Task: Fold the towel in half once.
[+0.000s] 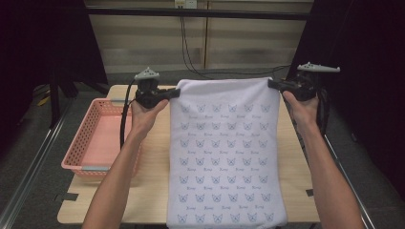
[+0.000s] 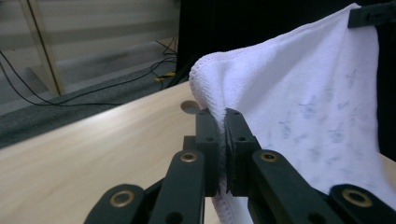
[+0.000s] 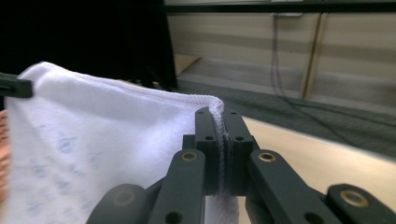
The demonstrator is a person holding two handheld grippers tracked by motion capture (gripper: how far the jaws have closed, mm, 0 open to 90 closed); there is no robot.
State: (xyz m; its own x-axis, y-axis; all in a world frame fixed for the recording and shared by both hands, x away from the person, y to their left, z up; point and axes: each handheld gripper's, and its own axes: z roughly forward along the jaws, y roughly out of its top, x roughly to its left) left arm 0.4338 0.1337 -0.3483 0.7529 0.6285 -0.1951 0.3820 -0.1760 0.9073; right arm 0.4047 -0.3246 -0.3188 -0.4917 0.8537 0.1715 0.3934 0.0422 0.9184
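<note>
You are holding the white towel (image 1: 224, 148) up by its two far corners. Left tool (image 1: 175, 93) is clamping the left corner; right tool (image 1: 272, 84) is clamping the right one. In the left gripper view the left tool (image 2: 224, 140) is pinching the hemmed edge of the towel (image 2: 308, 107) tight between its pads, and in the right gripper view the right tool (image 3: 220, 140) is doing the same with the towel (image 3: 102, 140).

The cloth is hanging taut between your hands and draping down over the wooden worktop (image 1: 153, 191), its printed side facing the high camera. The pink basket (image 1: 102, 138) is sitting on the worktop's left end, just beside the towel's left edge.

Step in hand, as I am reading it: spreading the towel flat before a fold. The next move is calling for both corners travelling together, level and at equal tension, so the top hem is not sagging or skewing.

Hard to make out:
- the towel's near edge is running off the bottom of the high view;
- whether the lower part is resting on the worktop or hanging free of it;
- the small blue print is too fine to read.
</note>
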